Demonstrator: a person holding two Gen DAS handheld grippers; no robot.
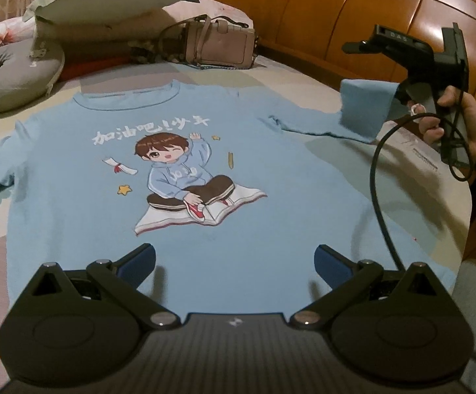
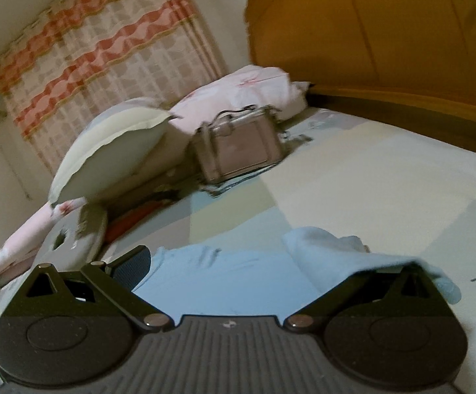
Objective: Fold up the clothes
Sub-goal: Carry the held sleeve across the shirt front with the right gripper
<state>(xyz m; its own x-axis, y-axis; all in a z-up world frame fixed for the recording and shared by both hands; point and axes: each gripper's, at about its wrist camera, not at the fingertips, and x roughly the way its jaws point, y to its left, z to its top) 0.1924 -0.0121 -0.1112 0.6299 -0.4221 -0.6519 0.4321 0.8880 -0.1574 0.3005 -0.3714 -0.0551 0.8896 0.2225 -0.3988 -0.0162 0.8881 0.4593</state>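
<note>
The left gripper (image 1: pixel 234 259) hangs spread above the shirt (image 1: pixel 178 197) hem; at two o'clock, the right gripper (image 2: pixel 247 262), also spread, carries the sleeve (image 2: pixel 336 256) draped over one finger.

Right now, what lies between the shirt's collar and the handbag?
Only bare bedsheet. In the left wrist view, a narrow strip of it separates the shirt collar from the handbag; nothing else lies there.

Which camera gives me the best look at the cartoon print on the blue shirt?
The left wrist view: the cartoon print sits centred and sharp on the blue shirt, which lies flat. The right wrist view shows only blurred blue fabric, one sleeve draped over that claw, no print.
</note>
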